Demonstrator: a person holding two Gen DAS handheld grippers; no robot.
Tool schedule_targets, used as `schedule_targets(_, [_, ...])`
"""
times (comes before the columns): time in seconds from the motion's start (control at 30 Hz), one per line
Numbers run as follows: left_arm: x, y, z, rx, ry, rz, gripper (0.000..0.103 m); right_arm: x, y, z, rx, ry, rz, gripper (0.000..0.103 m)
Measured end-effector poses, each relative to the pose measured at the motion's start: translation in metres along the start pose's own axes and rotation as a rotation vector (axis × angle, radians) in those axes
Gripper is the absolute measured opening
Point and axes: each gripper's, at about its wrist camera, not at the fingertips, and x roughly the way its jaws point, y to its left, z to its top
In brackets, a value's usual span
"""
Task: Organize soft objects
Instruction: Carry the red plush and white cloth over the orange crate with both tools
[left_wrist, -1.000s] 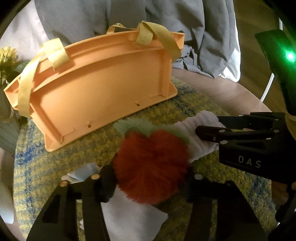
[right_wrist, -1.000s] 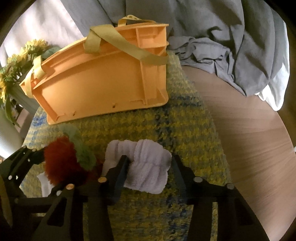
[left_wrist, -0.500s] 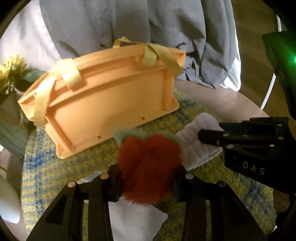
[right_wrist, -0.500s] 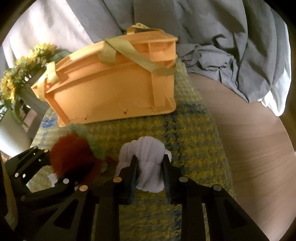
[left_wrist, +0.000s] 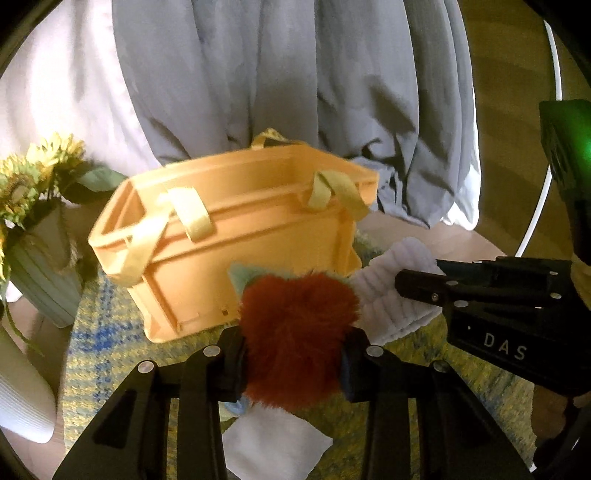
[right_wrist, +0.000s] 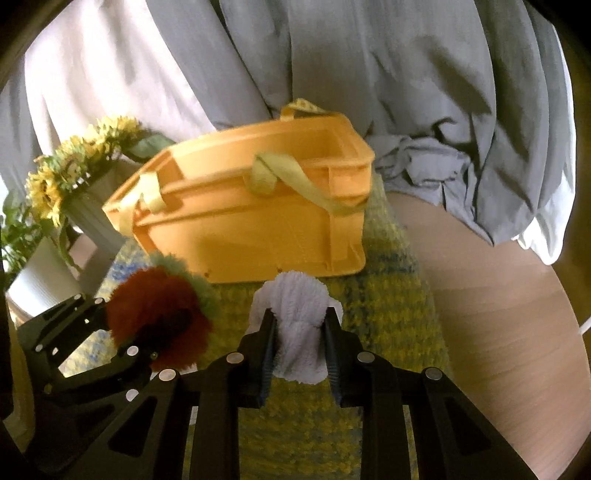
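Note:
An orange basket with pale yellow straps stands open-topped on a yellow-blue mat. My left gripper has a red furry plush with a green tuft between its closing jaws, pads pressed into the fur, lifted off the mat. To its right, my right gripper is shut on a rolled white fluffy cloth. In the right wrist view the cloth bulges between the right gripper fingers, the plush sits left in the left gripper, and the basket lies just beyond.
A flat white cloth and a pale blue item lie on the mat below the plush. A ribbed vase of sunflowers and a white ribbed cylinder stand left. Grey fabric hangs behind. Bare wooden tabletop lies right.
Both grippers closed onto their items and rose off the mat: the left with the red plush, the right with the white cloth. The basket's open top has come into view.

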Motion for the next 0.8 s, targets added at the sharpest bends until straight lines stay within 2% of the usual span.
schedule_targets(0.43, [-0.036,0.009,0.025,-0.037,-0.122,0.039,0.036,-0.031,0.010,0.017,-0.001,-0.102,0.001,0.025])
schedule_targets(0.8, [-0.068,0.016,0.046,-0.007,-0.241,0.101,0.037,-0.055,0.020,0.037,-0.018,-0.212,0.010,0.025])
